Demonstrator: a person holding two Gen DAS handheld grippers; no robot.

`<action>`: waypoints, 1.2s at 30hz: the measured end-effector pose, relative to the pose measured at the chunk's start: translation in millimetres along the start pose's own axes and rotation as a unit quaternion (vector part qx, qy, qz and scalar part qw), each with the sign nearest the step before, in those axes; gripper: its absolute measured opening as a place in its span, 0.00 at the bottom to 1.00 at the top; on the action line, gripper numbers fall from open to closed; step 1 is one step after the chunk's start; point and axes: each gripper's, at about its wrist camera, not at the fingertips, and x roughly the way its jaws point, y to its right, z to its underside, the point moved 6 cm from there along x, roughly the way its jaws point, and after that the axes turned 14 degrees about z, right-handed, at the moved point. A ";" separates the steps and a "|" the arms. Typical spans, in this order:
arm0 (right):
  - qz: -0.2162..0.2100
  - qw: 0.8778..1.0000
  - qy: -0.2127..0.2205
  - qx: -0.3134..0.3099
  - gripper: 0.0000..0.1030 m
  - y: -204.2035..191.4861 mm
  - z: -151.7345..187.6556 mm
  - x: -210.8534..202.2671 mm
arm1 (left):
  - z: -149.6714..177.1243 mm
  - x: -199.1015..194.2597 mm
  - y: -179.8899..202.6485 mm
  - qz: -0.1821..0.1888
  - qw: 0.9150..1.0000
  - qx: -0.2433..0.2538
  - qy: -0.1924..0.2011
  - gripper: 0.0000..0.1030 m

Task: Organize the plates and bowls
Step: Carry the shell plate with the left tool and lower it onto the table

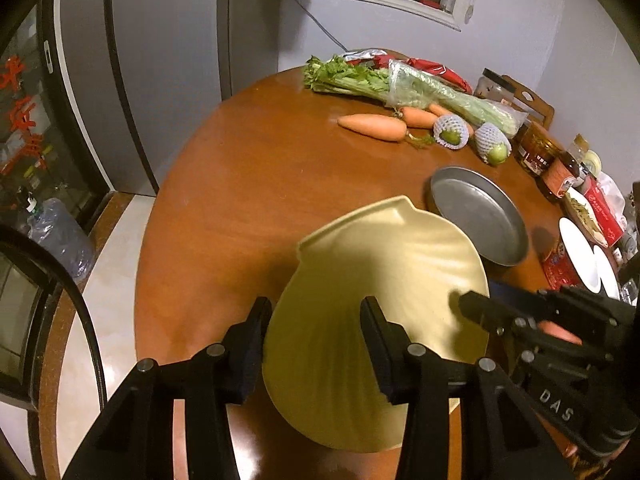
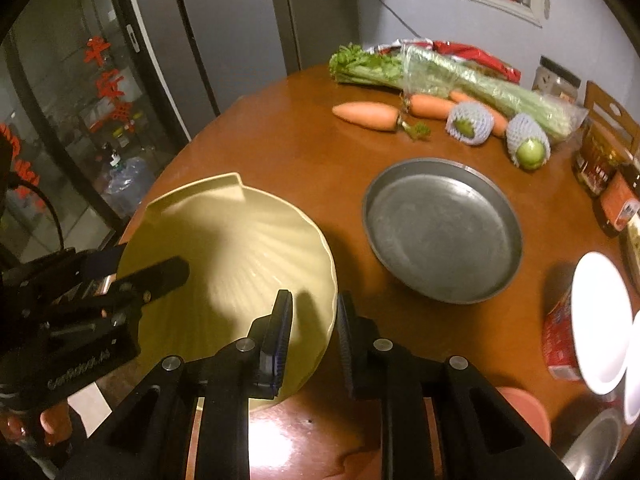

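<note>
A pale yellow shell-shaped plate [image 1: 384, 264] [image 2: 240, 248] is held by both grippers over the near part of the round wooden table [image 1: 260, 184]. My left gripper [image 1: 316, 312] is shut on the plate's near-left rim, one finger under it and one on its inner face. My right gripper [image 2: 314, 308] is shut on the plate's right rim. Each gripper shows in the other's view: the right gripper [image 1: 468, 304] and the left gripper [image 2: 176, 270]. A grey metal pan [image 1: 480, 216] [image 2: 440, 232] lies just beyond the plate. Two white plates [image 1: 578, 252] [image 2: 600, 320] stand at the right.
Carrots [image 2: 368, 116], celery [image 2: 480, 80] and two net-wrapped fruits [image 2: 528, 144] lie at the table's far side. Bottles [image 1: 536, 148] and red packets [image 2: 558, 344] crowd the right edge. A pink bowl [image 2: 524, 404] and a metal bowl [image 2: 596, 444] sit near right.
</note>
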 end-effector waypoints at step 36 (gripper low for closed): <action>0.015 0.999 0.012 0.040 0.33 19.6 3.5 -7.8 | -16.8 -14.0 -5.2 -0.029 0.999 0.021 0.036 0.56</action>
